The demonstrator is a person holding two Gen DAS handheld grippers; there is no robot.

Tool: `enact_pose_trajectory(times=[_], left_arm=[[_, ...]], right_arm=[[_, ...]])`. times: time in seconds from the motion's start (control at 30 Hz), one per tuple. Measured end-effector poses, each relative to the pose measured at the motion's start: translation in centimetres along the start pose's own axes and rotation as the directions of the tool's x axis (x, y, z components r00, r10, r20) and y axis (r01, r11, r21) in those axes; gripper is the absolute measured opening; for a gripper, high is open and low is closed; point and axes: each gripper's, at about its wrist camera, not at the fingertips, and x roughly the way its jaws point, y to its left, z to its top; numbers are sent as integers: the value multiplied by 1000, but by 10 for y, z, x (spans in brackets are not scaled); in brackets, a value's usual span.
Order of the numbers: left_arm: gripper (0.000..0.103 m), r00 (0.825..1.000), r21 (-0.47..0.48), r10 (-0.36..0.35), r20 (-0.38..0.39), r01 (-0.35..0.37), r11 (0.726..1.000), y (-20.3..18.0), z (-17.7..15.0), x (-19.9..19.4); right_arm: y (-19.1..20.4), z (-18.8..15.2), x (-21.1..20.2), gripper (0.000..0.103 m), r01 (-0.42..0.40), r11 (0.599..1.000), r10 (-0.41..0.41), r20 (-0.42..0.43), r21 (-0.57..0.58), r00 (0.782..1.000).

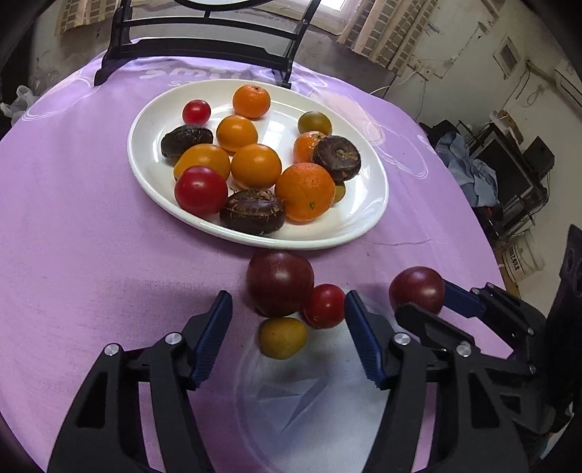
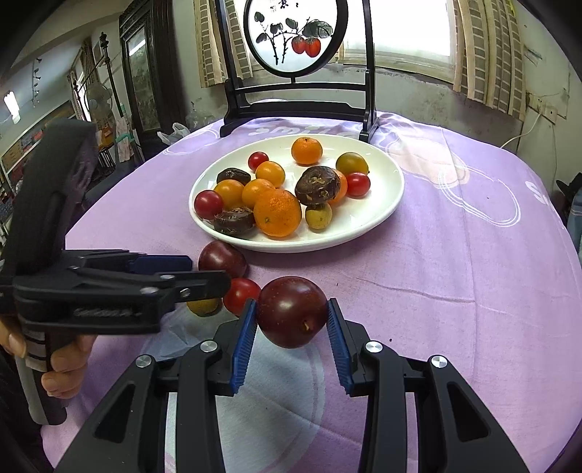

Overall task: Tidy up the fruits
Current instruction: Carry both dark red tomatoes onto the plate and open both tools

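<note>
A white oval plate [image 1: 363,218] [image 2: 385,203] holds oranges, red tomatoes, dark brown fruits and small green-yellow fruits. In front of it on the purple cloth lie a dark plum [image 1: 279,283] [image 2: 222,259], a small red tomato [image 1: 323,305] [image 2: 240,295] and a yellow-green fruit [image 1: 283,337] [image 2: 202,306]. My left gripper [image 1: 289,333] is open around these three, touching none that I can see. My right gripper [image 2: 292,320] is shut on a second dark plum [image 2: 293,316] [image 1: 417,289] and holds it just above the cloth.
A black stand [image 2: 298,105] with a round painted panel [image 2: 293,34] stands behind the plate. The round table's edge [image 1: 502,276] falls off to the right, with room clutter beyond. A hand [image 2: 62,360] holds the left gripper's grip.
</note>
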Motion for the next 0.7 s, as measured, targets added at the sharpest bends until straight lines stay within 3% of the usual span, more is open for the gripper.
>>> enact_pose_trajectory(times=[0.27, 0.47, 0.53, 0.63, 0.7], left_arm=[[56, 1000, -57, 5, -7, -5, 998, -2, 14, 15], [51, 997, -123, -75, -33, 70, 990, 12, 18, 18], [42, 994, -151, -96, -43, 89, 984, 19, 17, 16], [42, 987, -197, -150, -59, 136, 971, 32, 16, 16], [42, 989, -191, -142, -50, 130, 973, 31, 15, 15]], right_arm=[[-1, -1, -2, 39, -8, 1000, 8, 1, 6, 1000], [0, 0, -3, 39, -11, 1000, 11, 7, 7, 1000], [0, 0, -3, 39, -10, 1000, 10, 6, 6, 1000], [0, 0, -3, 39, -12, 1000, 12, 5, 5, 1000], [1, -1, -3, 39, -13, 1000, 13, 5, 2, 1000]])
